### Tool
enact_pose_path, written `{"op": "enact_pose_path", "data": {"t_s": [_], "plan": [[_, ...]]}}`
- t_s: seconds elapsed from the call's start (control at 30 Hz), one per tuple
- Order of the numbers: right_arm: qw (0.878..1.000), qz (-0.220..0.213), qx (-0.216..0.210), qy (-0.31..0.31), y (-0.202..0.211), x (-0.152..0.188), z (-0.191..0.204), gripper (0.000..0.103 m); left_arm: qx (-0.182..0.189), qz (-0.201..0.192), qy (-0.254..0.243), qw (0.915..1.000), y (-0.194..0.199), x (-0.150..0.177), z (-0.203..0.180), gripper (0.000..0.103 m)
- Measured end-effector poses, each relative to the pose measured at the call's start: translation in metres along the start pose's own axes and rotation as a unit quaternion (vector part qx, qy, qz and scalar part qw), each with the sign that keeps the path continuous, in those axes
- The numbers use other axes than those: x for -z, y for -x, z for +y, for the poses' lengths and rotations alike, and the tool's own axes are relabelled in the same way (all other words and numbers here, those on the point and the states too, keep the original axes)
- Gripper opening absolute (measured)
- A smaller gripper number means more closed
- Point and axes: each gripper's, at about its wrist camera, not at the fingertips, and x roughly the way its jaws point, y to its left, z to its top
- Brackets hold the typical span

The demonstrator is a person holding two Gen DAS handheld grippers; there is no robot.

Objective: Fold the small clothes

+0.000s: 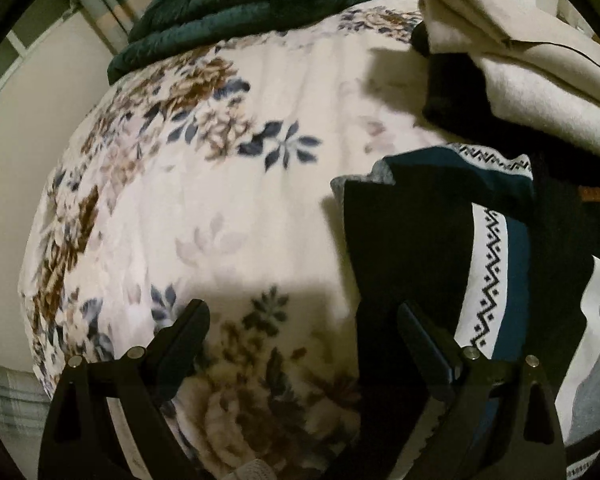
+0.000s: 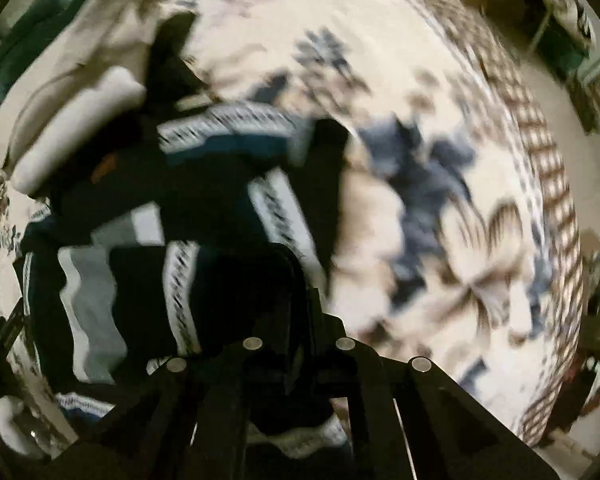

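A dark navy and teal garment with white zigzag bands [image 1: 488, 248] lies on the floral bed cover [image 1: 236, 184], at the right of the left wrist view. My left gripper [image 1: 304, 320] is open and empty, its right finger [image 1: 424, 344] at the garment's left edge. In the blurred right wrist view the same garment [image 2: 204, 216] fills the left and centre. My right gripper [image 2: 296, 280] is shut on a dark fold of the garment.
A cream folded garment [image 1: 532, 56] with a black piece under it lies at the back right. A dark green quilted item [image 1: 260, 4] lies at the far edge of the bed. The bed's left edge drops to a pale floor [image 1: 32, 128].
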Motion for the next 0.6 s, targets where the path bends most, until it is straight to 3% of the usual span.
{"op": "enact_pose_path", "data": {"t_s": [0.07,0.13,0.23,0.33,0.43,0.6], "plan": [[0.999,0.016,-0.022,-0.023,0.005,0.008,-0.014,0.012,0.008,0.001,0.011,0.9999,0.005,0.002,0.008,0.096],[0.996,0.028,-0.055,-0.06,0.019,0.016,-0.029,0.038,0.021,-0.006,0.023,0.9995,0.016,0.004,0.016,0.096],[0.989,0.017,-0.097,-0.106,0.043,0.024,-0.05,0.058,0.033,-0.022,0.035,0.9986,0.04,0.011,0.024,0.096],[0.983,0.011,-0.135,-0.124,0.049,0.014,-0.066,0.059,0.033,-0.039,0.04,0.9979,0.067,0.028,0.023,0.096],[0.982,-0.005,-0.153,-0.112,0.037,-0.02,-0.074,0.059,0.028,-0.038,0.044,0.9979,0.083,0.047,0.015,0.096],[0.969,0.033,-0.225,-0.102,-0.027,-0.091,-0.072,0.059,-0.019,-0.02,0.04,0.9988,0.106,0.099,-0.018,0.096]]}}
